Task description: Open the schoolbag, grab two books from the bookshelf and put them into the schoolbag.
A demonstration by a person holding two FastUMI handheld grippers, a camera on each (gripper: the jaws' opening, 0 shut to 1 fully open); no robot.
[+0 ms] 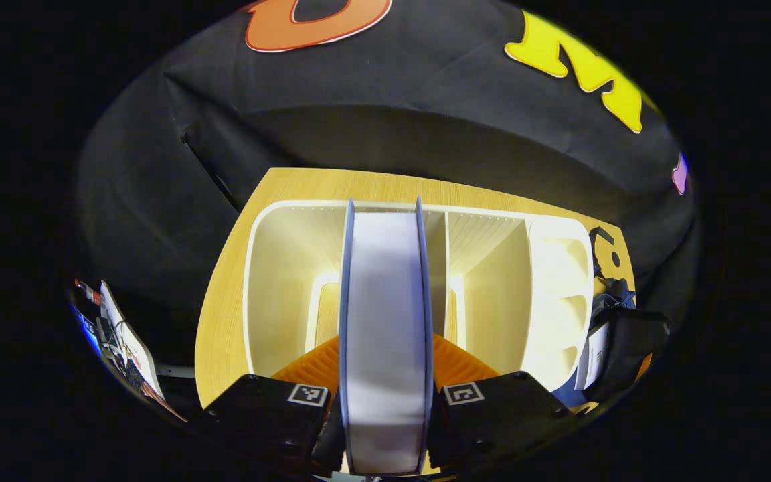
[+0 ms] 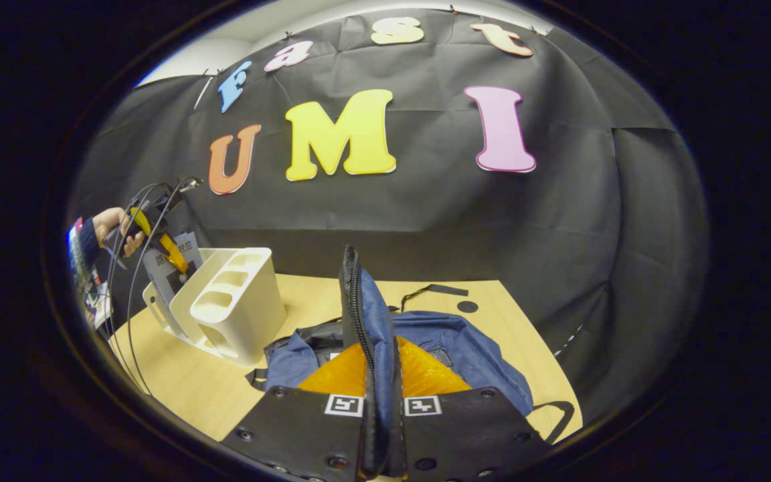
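Schoolbag (image 2: 466, 348) lies flat near the surface's (image 2: 178, 381) front edge, and my right hand-held gripper (image 2: 383, 428) is clamped on its zippered flap (image 2: 359, 314), holding that edge upright, long axis running away from me. My left hand-held gripper (image 1: 385, 408) pinches a book (image 1: 385, 321) on edge above the bookshelf (image 1: 553, 294) at the surface's far side. I judge the book must travel across to the bag's mouth, long axis parallel to the opening.

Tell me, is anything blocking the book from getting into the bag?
Nothing visible. The left gripper holds the book over the bookshelf; the right gripper pinches the schoolbag flap up, and bare table lies between.
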